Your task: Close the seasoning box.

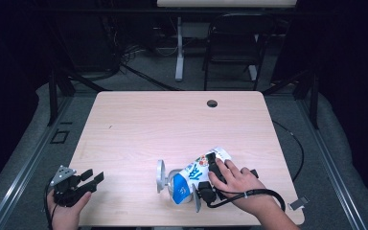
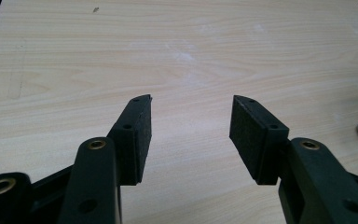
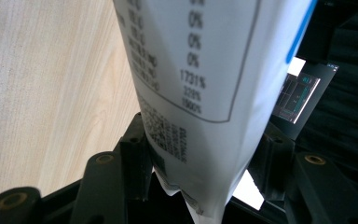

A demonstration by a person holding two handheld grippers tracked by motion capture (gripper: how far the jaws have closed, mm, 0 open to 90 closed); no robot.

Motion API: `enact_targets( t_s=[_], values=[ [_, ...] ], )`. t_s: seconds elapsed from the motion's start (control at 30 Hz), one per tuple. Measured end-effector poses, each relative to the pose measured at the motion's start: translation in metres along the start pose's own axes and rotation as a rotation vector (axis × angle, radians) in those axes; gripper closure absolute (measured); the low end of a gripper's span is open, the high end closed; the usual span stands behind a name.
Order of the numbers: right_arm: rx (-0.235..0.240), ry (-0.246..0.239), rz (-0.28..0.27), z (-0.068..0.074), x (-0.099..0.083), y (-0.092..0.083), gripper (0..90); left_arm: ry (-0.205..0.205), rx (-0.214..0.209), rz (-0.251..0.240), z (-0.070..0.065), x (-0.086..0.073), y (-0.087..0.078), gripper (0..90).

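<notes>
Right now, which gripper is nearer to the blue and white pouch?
Right. The right gripper is clamped on the pouch, which sits between its pads at the table's near edge. The left gripper hangs open at the near left corner, well apart from it.

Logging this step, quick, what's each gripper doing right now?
Left gripper: open, holding nothing.
Right gripper: shut on the pouch.
</notes>
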State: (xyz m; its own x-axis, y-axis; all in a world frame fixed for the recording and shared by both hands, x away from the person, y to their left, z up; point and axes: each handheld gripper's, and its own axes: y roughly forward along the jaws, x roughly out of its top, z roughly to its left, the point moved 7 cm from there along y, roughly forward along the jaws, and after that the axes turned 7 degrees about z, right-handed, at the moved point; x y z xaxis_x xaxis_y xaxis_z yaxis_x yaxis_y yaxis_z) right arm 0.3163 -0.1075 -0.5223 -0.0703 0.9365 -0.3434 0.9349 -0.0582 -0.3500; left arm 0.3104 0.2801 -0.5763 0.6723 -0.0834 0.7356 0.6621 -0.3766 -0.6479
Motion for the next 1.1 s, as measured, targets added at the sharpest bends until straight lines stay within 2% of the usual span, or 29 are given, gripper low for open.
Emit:
enact_targets(
  t_s=[1.1],
  values=[
    [-0.016, -0.018, 0.000, -0.0009, 0.0010, -0.0009, 49.5, -0.005, 0.001, 0.004, 0.0010, -0.0006, -0.0001, 49.1]
  ],
)
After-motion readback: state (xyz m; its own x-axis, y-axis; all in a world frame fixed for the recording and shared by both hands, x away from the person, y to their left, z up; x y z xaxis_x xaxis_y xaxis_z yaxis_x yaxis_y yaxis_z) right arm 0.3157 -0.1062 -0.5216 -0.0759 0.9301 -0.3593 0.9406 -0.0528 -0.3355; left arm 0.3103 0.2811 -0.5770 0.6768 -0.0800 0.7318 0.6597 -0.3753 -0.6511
